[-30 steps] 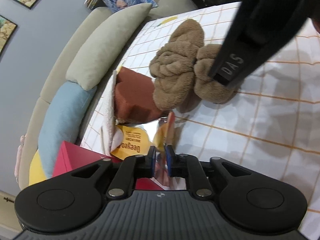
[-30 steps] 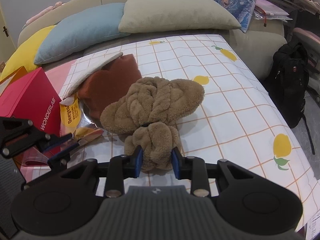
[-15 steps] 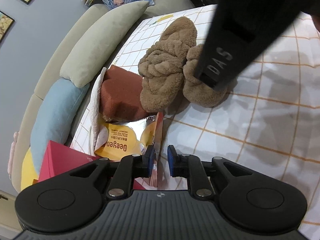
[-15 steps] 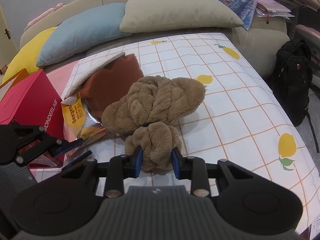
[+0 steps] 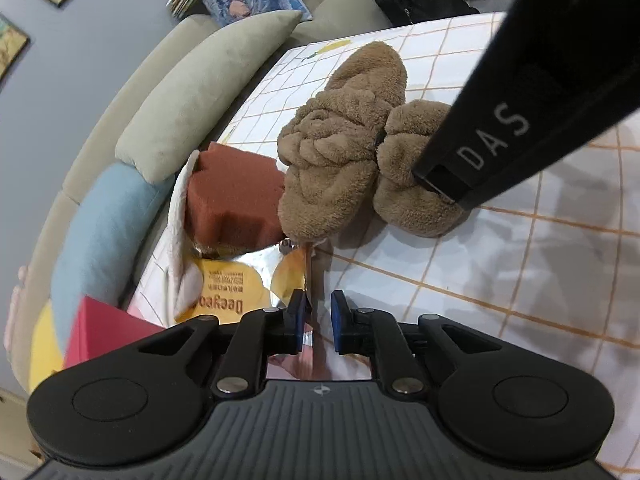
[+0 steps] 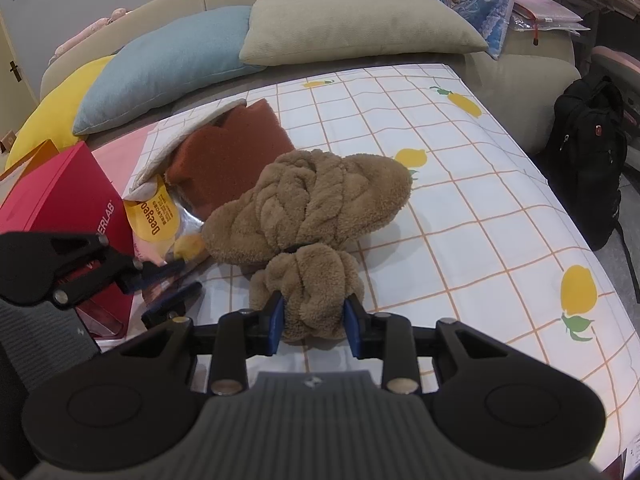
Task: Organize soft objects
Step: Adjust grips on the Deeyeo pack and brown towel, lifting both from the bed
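Note:
Two brown plush slippers lie on the checked cloth, the far one (image 6: 320, 200) and the near one (image 6: 312, 284). My right gripper (image 6: 314, 320) is shut on the near slipper (image 5: 412, 200), with both blue pads pressed into its pile. A yellow and silver snack bag (image 5: 224, 300) lies left of the slippers. My left gripper (image 5: 317, 314) straddles the bag's thin upturned edge. Its jaws are closing, and a gap still shows beside the right pad. A rust-brown foam block (image 5: 236, 192) rests on a white cloth (image 5: 178, 208) behind the bag.
A red box (image 6: 60, 208) stands at the left edge. Beige (image 6: 352, 24), blue (image 6: 168, 60) and yellow (image 6: 52, 108) pillows line the sofa behind. A black backpack (image 6: 588, 152) sits on the floor to the right. The lemon-print cloth (image 6: 480, 220) spreads right of the slippers.
My left gripper has shifted a little closer to the snack bag and its jaws have narrowed around the bag's edge. The right gripper and its slipper have stayed put.

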The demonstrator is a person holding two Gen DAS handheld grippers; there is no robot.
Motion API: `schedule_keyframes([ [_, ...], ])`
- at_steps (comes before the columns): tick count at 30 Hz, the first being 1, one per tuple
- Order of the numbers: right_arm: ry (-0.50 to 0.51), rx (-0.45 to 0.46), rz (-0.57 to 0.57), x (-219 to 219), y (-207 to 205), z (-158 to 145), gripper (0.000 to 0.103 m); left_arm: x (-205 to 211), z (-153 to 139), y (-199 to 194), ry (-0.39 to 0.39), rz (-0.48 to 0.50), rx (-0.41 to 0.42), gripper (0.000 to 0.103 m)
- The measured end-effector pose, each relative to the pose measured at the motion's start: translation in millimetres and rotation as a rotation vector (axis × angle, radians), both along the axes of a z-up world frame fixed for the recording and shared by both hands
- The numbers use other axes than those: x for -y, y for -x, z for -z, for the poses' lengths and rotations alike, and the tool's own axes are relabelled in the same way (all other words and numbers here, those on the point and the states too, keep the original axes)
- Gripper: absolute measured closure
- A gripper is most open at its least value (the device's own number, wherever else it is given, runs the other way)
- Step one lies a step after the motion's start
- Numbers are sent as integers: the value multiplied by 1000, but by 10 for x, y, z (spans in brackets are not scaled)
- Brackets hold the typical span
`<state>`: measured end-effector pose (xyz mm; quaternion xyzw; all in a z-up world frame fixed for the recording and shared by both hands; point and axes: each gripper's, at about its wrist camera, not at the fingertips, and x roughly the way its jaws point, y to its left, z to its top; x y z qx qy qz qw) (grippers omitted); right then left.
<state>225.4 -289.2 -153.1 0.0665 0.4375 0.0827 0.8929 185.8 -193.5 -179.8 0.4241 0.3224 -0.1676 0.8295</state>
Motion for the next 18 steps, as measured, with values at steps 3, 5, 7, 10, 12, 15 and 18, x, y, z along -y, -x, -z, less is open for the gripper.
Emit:
schedule_keyframes([
  [3, 1, 0, 0, -8, -2, 0, 72, -48, -29, -16, 35, -26, -2, 101],
  [5, 0, 0, 0, -8, -3, 0, 72, -65, -44, -46, 46, -36, -1, 101],
  [7, 2, 0, -1, -10, -7, 0, 72, -45, -11, -69, 6, -33, 28, 101],
  [10, -3, -3, 2, -4, -13, 4, 72, -30, 44, -82, -22, -25, 49, 86],
  [12, -6, -5, 2, 5, -20, 8, 72, -33, 57, -107, -24, -30, 50, 94],
  [15, -3, -4, -1, 2, -22, 5, 73, -40, 14, -110, 5, -63, 53, 103],
  [18, -5, -3, -4, 17, -13, -10, 75, -55, -77, -47, 40, -57, 45, 103],
])
